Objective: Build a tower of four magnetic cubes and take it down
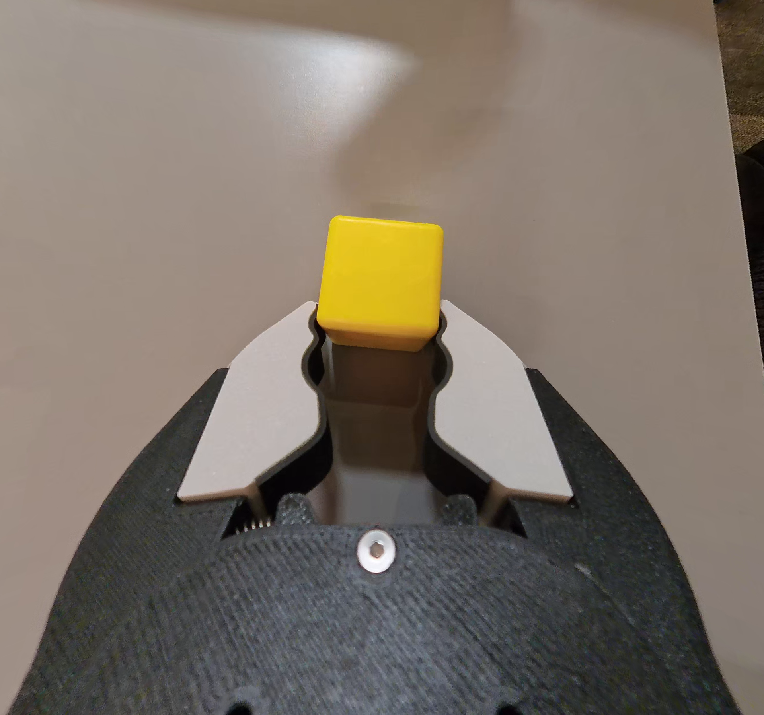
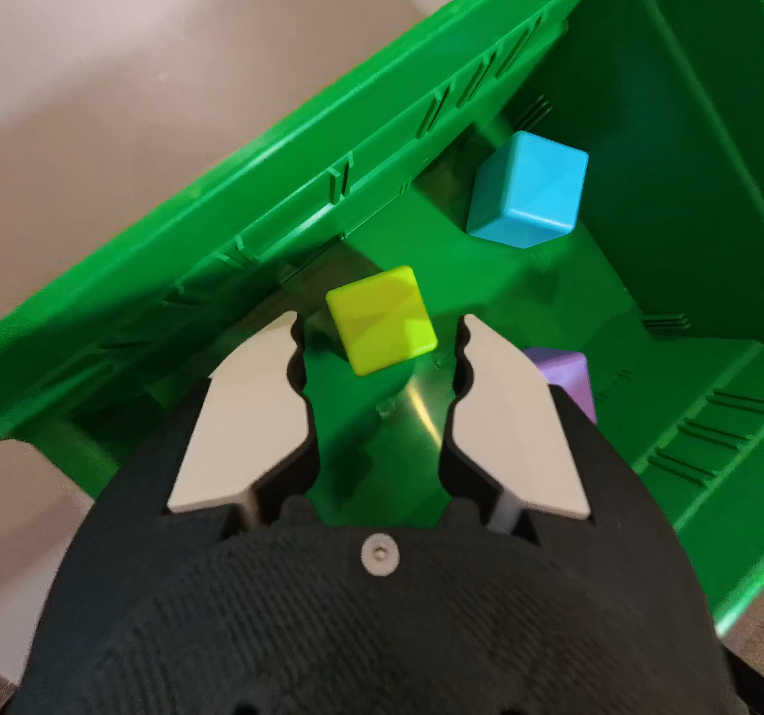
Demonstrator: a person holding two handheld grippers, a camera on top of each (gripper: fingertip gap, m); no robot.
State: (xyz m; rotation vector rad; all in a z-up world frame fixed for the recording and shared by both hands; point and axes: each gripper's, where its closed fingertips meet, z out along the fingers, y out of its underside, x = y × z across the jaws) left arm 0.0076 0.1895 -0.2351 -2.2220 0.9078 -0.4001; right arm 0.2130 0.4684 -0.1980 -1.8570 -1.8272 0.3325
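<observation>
Over open table (image 1: 165, 158), left jaws clamp yellow cube (image 1: 380, 282); right jaws gape inside green bin (image 2: 289, 183).

Prob. office/lab: plain beige tabletop (image 1: 165, 158), dark carpet (image 1: 740, 75), green plastic bin (image 2: 661, 158).

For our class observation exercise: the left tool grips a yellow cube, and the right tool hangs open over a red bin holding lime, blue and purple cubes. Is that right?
Not quite: the bin is green, not red, as the right wrist view shows. The rest stands: the left tool grips the yellow cube, and the right tool is open over the lime cube, blue cube and purple cube.
</observation>
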